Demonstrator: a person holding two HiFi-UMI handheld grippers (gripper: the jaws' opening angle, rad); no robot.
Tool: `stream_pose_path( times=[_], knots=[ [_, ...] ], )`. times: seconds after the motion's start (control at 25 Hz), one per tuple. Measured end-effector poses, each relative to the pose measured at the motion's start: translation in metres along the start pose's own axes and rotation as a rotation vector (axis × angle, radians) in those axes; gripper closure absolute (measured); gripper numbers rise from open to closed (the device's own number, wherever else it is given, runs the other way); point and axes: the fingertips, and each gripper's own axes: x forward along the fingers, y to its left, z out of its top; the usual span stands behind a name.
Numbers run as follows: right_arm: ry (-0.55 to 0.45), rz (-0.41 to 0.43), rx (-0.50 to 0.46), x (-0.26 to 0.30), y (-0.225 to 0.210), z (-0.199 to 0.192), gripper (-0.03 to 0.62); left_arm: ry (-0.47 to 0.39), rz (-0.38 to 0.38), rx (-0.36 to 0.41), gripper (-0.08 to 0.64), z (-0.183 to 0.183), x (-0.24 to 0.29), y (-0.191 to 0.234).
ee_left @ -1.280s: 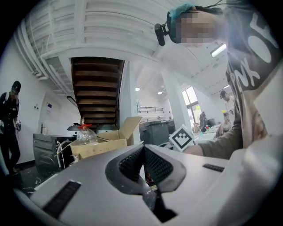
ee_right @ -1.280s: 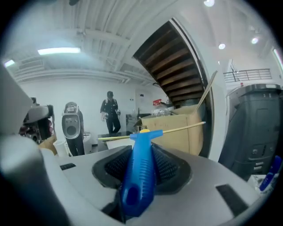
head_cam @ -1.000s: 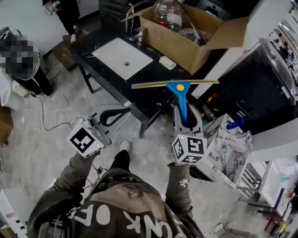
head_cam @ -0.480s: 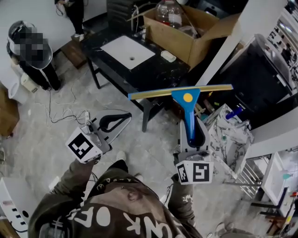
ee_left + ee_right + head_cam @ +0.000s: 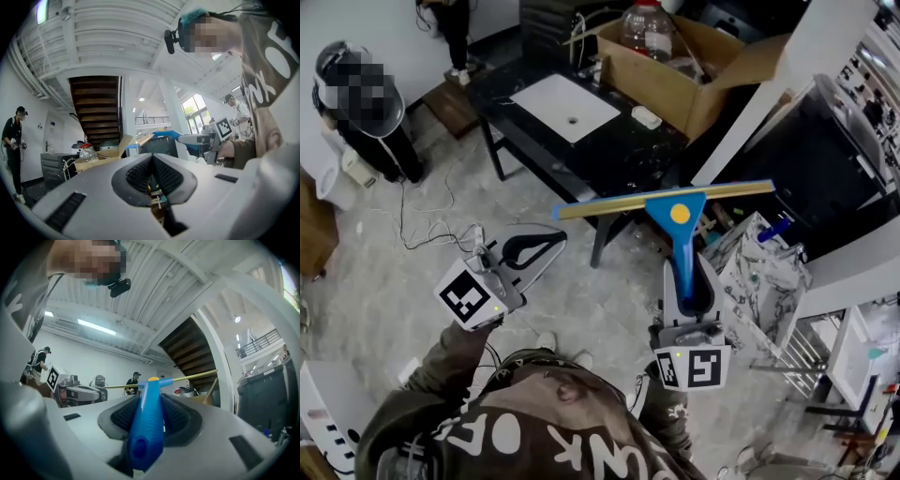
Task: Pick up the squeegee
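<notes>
Squeegee [image 5: 679,246] is off the ground, in the person's right gripper [image 5: 685,284], in the air in front of the body. In the head view its thin yellowish blade lies crosswise and almost level, and the blue handle with a yellow round spot runs back from it into the jaws.

Behind it a black table [image 5: 623,155] stands on the grey floor, with a white sink basin [image 5: 565,105] set in its top. An open cardboard box [image 5: 675,80] sits on the far end of the table, and a clear water bottle with a red cap [image 5: 645,28] stands in the box.

The right gripper view shows both jaws pressed on the sides of the blue handle [image 5: 147,423], which sticks out past them toward the camera.

The left gripper [image 5: 546,244] is held lower and to the left, well apart from the squeegee. In the left gripper view its two jaws meet at the front [image 5: 152,161] and nothing is between them.
</notes>
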Motion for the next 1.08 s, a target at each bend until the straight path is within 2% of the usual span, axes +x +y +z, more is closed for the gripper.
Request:
stream_pose_path(
  times=[0.4, 1.08],
  knots=[
    [0.024, 0.003, -0.01, 0.008, 0.033, -0.005, 0.439, -0.003, -0.008, -0.009, 0.557, -0.003, -0.031, 0.013],
    [0.023, 0.013, -0.001, 0.001, 0.055, 0.0, 0.44, -0.004, 0.001, -0.007, 0.557, -0.003, -0.056, 0.008]
  ],
)
